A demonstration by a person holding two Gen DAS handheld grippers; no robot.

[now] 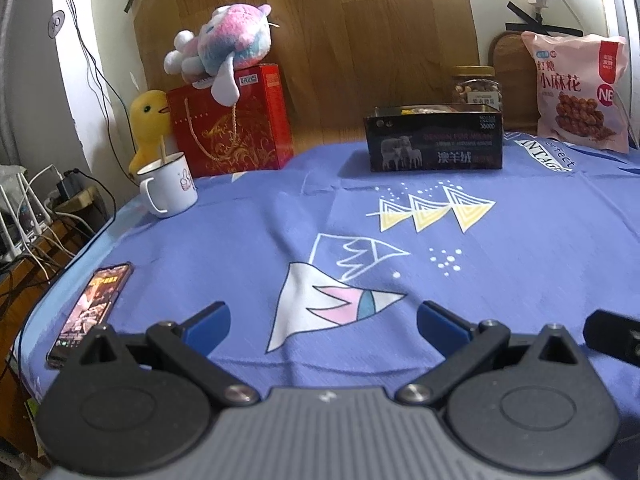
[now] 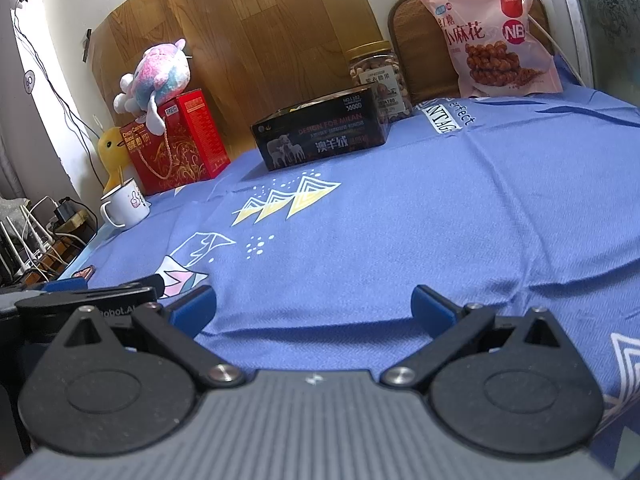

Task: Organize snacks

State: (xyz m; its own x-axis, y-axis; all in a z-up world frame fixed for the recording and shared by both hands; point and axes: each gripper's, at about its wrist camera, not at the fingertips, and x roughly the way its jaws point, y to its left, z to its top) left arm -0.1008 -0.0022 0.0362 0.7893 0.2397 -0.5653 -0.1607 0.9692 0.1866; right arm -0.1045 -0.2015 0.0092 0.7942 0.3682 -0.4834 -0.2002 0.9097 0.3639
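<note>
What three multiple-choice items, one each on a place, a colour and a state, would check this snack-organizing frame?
1. Where does the nut jar stand?
A. Behind the black box
B. Inside the white mug
C. On the phone

2. What colour is the snack bag at the back?
A. Green
B. Pink
C. Black

3. How do the left gripper and right gripper stand?
A. Both shut on snacks
B. One holds the jar
C. Both open and empty

Answers: 1 A, the jar rises just past the box's far edge. 2 B, its wrapper is pale pink with red print. 3 C, only blue cloth shows between each pair of spread fingers.
</note>
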